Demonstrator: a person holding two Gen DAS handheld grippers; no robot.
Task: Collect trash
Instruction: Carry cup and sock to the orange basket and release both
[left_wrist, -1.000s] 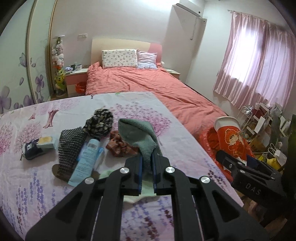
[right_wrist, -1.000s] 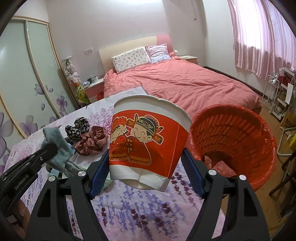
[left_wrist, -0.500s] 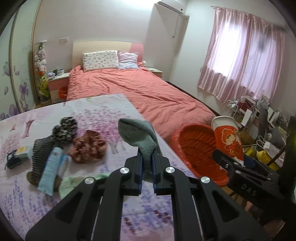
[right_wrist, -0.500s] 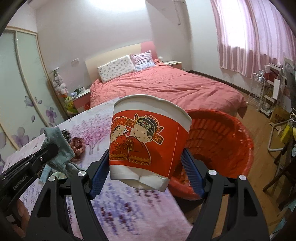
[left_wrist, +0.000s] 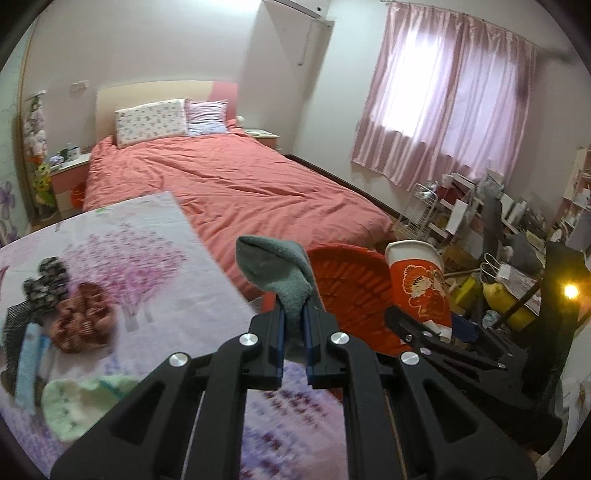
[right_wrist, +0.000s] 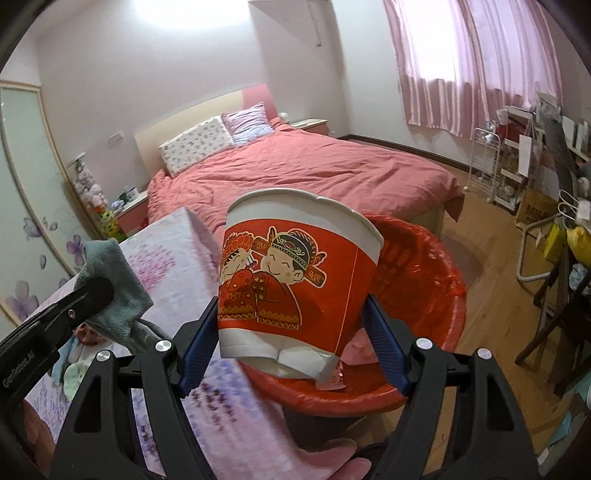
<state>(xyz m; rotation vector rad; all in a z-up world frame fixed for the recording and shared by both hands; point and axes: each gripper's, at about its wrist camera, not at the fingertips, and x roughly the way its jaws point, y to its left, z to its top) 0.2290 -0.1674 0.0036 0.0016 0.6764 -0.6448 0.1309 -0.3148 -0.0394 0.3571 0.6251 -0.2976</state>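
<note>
Over the red basket (right_wrist: 424, 280), the right claw (right_wrist: 291, 325) clamps the paper cup (right_wrist: 295, 280) and the left claw (left_wrist: 293, 328) pinches a grey cloth (left_wrist: 280, 273); next, I judge, each spreads to drop its load.

Crumpled red paper cup (right_wrist: 295, 284), grey-green cloth (left_wrist: 280, 280), above red basket (right_wrist: 424, 288)

Perhaps "GenRobot.AI" on left gripper (right_wrist: 92, 291)
</note>
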